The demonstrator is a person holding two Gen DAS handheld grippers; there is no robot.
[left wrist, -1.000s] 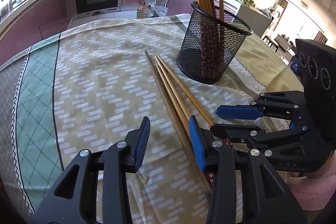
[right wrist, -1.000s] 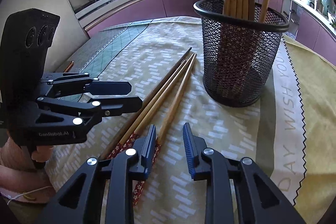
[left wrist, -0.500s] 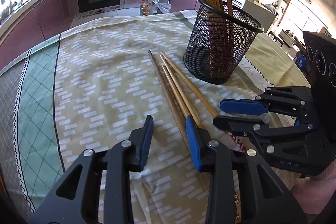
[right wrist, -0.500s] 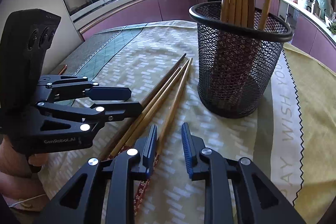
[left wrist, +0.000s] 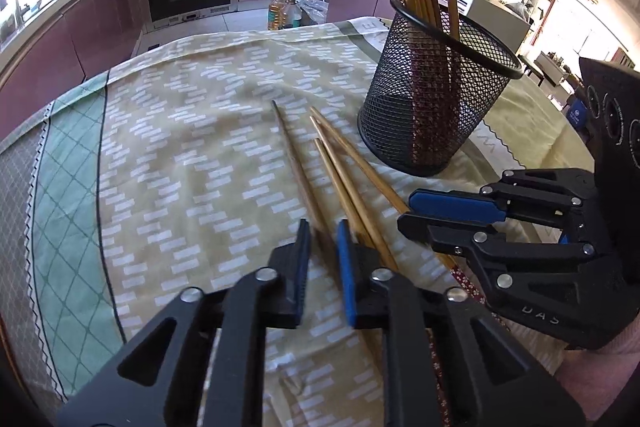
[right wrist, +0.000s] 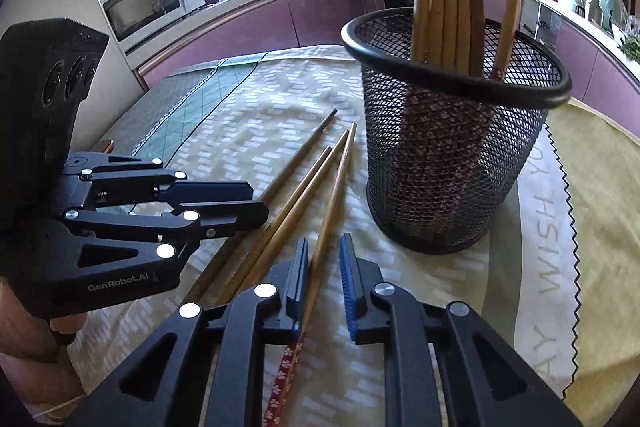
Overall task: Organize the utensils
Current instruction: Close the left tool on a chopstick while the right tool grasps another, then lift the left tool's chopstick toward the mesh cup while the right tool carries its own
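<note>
My left claw (left wrist: 322,259) has just been closing and now pinches the darker chopstick (left wrist: 296,167), which runs forward from its tips; my right claw (right wrist: 324,267) has also been closing and grips one light chopstick (right wrist: 332,203); the mesh holder (right wrist: 452,163) stands ahead, to its right; two more chopsticks (right wrist: 280,223) lie between my claws.

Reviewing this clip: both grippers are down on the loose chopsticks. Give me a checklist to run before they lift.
1. Left gripper on the dark chopstick: ok, its jaws have just closed around it.
2. Right gripper on the chopstick nearest the cup: ok, its jaws have just closed around it.
3. One stick per gripper: ok, the two middle chopsticks lie outside both jaws.
4. Grips firm enough to lift: cannot tell.
5. Mesh cup upright, with room left inside: ok.
</note>
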